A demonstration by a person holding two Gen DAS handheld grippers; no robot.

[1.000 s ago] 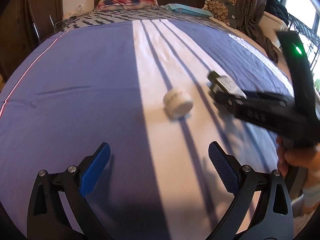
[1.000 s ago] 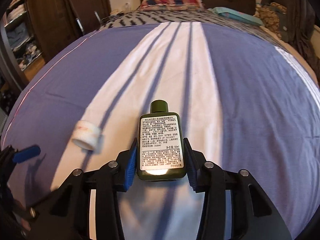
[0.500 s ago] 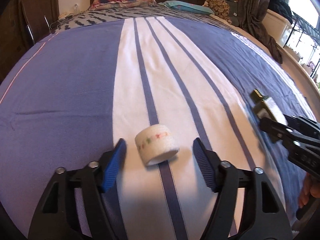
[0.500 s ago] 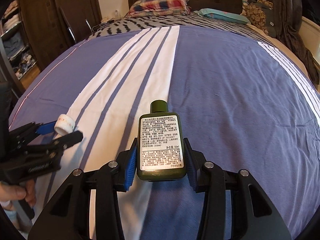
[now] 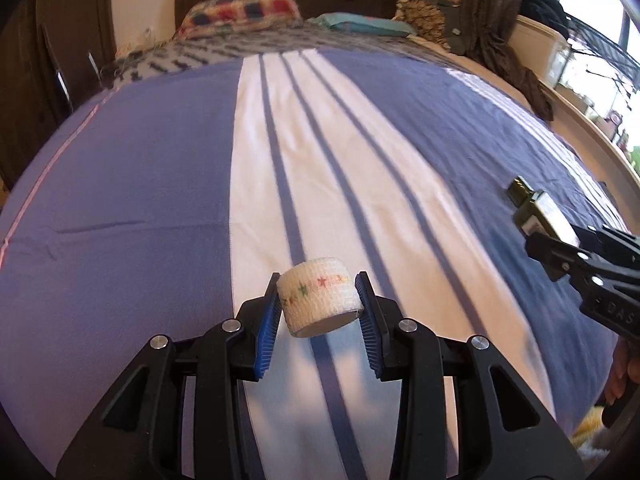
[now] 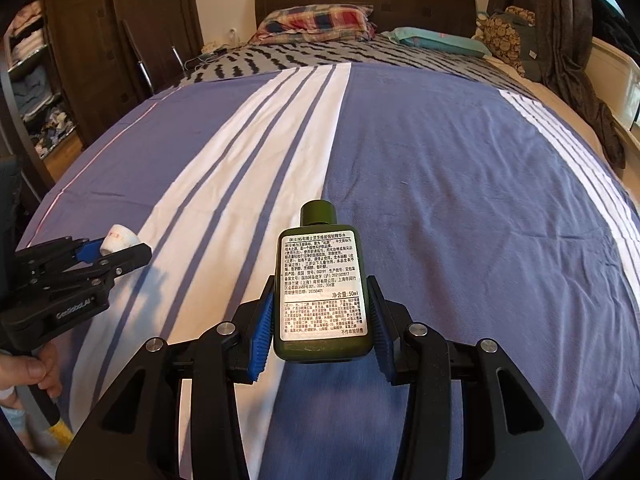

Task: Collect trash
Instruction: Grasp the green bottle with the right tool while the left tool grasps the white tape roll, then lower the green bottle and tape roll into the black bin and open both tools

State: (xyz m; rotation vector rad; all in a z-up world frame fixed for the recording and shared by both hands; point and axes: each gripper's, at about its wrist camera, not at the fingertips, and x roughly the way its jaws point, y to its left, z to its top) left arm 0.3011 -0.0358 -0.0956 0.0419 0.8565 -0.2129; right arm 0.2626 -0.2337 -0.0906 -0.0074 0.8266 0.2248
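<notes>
Since a second ago the left gripper [image 5: 318,300] has reached the white tape roll [image 5: 320,298] over the striped bed cover [image 5: 160,200], jaws closing, pads touching its ends; right gripper [image 6: 322,320] stays clamped on the green bottle [image 6: 322,292].

We see a white tape roll [image 5: 320,298] with a band of coloured stars. Dark green bottle [image 6: 320,300], white label with black print. Black grippers, blue pads [image 5: 266,330]. Bedspread [image 6: 460,208] is purple-blue with white stripes; plaid red-blue pillow [image 6: 316,20] and teal pillow [image 6: 436,42] at the head edge.
</notes>
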